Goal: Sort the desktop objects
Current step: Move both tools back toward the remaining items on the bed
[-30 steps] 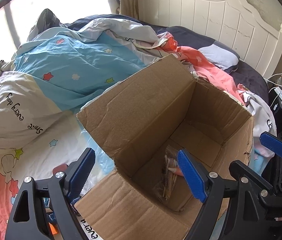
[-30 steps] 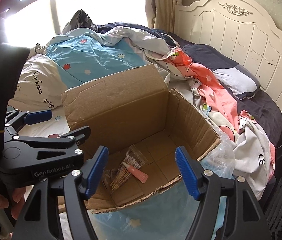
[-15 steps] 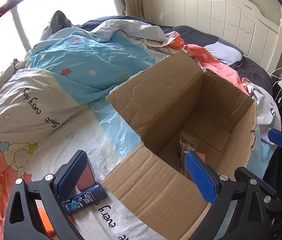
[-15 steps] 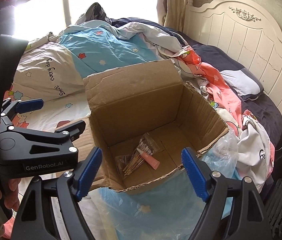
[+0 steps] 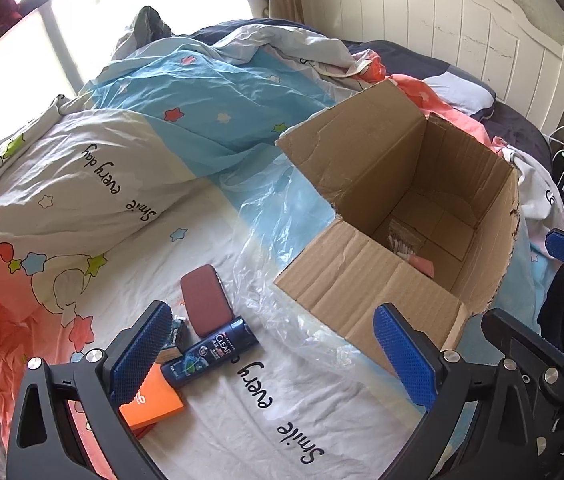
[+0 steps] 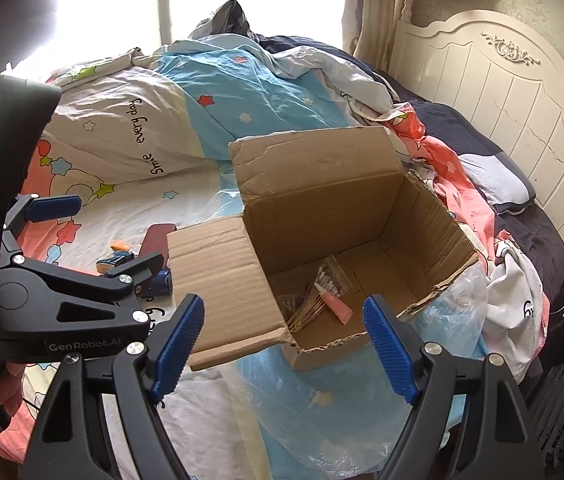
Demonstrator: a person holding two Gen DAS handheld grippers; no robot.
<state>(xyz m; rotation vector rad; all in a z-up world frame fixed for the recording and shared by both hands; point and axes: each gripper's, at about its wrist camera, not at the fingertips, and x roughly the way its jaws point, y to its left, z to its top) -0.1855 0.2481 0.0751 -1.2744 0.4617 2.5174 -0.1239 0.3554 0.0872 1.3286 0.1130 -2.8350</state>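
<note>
Where the bed's star-print quilt [image 5: 93, 184] lies flat, a small cluster of loose things sits at the left of the left wrist view: an orange booklet [image 5: 153, 404] lowest, a dark blue shampoo bottle [image 5: 209, 350] marked CLEAR lying on its side just above it, and a flat maroon case [image 5: 205, 300] touching the bottle's upper end. A further small item is tucked beside the case, half hidden by a finger, too obscured to identify. Right of these, a crumpled clear plastic sheet [image 5: 277, 280] spreads over the bedding and runs under an open cardboard box [image 5: 362, 296], whose flaps stand up and out. Inside the box, on its floor, rest a bundle of thin wooden sticks [image 6: 310, 308] in a clear wrapper and a pink tube [image 6: 336, 304] lying across it; both show best from the right wrist. A white headboard [image 6: 502, 92] stands behind at the far right.

The left gripper [image 5: 269, 356] hovers over the bed between the cluster and the box, its blue-padded fingers spread wide and holding nothing; the left finger overlaps the booklet in view, though contact cannot be judged. The right gripper [image 6: 282, 344] hangs just before the box's near edge, fingers likewise wide apart and empty.
</note>
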